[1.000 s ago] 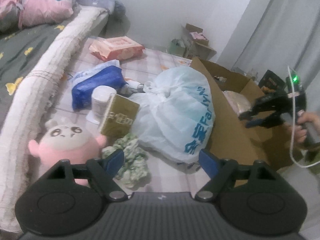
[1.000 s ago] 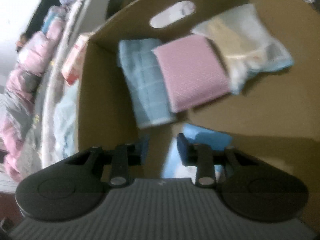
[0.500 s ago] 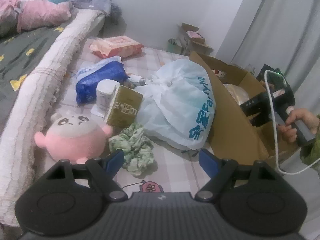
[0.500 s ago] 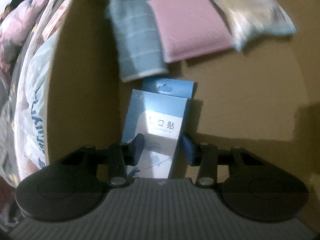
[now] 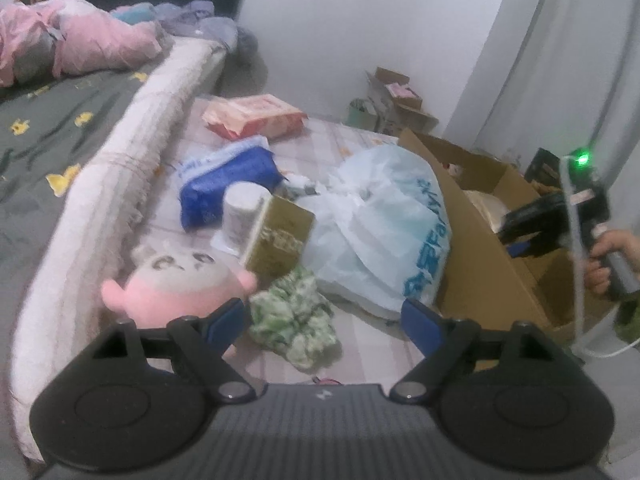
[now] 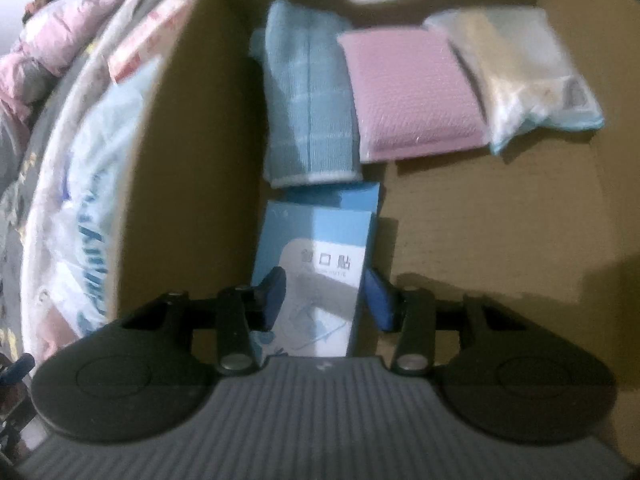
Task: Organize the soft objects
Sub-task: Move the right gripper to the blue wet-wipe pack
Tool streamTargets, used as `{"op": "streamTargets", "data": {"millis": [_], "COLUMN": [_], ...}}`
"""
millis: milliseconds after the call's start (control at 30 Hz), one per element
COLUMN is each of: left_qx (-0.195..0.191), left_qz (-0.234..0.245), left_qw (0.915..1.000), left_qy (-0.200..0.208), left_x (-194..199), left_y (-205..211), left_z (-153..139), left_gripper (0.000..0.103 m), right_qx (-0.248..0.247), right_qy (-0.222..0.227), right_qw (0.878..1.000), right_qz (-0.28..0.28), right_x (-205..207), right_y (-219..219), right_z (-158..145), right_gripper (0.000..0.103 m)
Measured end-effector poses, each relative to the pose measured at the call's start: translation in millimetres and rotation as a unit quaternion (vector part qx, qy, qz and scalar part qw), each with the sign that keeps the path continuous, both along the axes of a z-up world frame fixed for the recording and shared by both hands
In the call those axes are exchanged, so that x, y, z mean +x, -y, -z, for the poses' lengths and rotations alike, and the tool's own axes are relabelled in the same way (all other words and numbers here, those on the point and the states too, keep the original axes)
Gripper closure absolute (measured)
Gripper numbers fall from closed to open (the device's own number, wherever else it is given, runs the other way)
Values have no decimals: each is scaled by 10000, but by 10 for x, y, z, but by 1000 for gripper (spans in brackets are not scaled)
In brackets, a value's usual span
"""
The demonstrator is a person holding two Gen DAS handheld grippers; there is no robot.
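Bedroom floor beside the bed point(image 5: 132, 148), strewn with goods, left me little clear ground: my left gripper point(image 5: 324, 316) hung over the checked mat point(image 5: 372, 344), its jaws spreading wide with nothing between them, only a crumpled green cloth point(image 5: 294, 316) lying beyond the tips. A pink plush toy point(image 5: 176, 284) sat against the mattress edge just left of that cloth, and a gold box point(image 5: 280, 236) leaned behind both. A pale plastic bag point(image 5: 384, 224) pressed against the outer wall of the cardboard box point(image 5: 476, 248), closing the path on that side. A red packet point(image 5: 256, 116) lay farther off, near the bed.

My right gripper point(image 6: 324, 292) reached down inside the cardboard box point(image 6: 192, 160), its jaws easing apart around a blue carton point(image 6: 320, 240) standing near the left wall; whether the pads touched it I could not tell. Past it, along the far wall, lay a blue towel point(image 6: 308, 112), a pink packet point(image 6: 408, 96) and a clear-wrapped bundle point(image 6: 516, 76), side by side and touching. Bare cardboard floor stayed open to the right.
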State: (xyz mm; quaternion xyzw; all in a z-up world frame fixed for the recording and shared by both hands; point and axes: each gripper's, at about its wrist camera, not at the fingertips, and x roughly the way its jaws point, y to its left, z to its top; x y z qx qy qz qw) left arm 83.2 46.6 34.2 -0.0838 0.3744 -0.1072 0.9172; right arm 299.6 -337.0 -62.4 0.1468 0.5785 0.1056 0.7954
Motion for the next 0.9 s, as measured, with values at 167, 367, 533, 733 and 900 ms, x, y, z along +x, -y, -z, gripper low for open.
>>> {"op": "streamTargets", "data": {"millis": [167,367,533,733,900], "left_qx": [71,264,479,699,750], "left_qz": [-20,-289,-656,-851,-818], "left_qw": [9998,9987,9958,9934,9938], "left_qy": [184,314,421,317,-2], "left_x": [60,253,592,1143,1495], "left_y": [-53,-183,-338,-444,-475], "left_z": [-83,-210,-273,-183,9], "left_gripper": [16,17,19,32,46], "right_qx": [191,876,1189,1243,924], "right_qy": [436,791,912,528,128], "right_qw": [9985,9930,9863,9819,9850], "right_qz": [261,74,-688,-1331,-1451], "right_x": [-73,85,326,799,1376], "right_y": [189,-63,-743,-1722,-2444], "right_z": [-398,-799,-1023,-1005,-694], "right_gripper": [53,53,51,44,42]}}
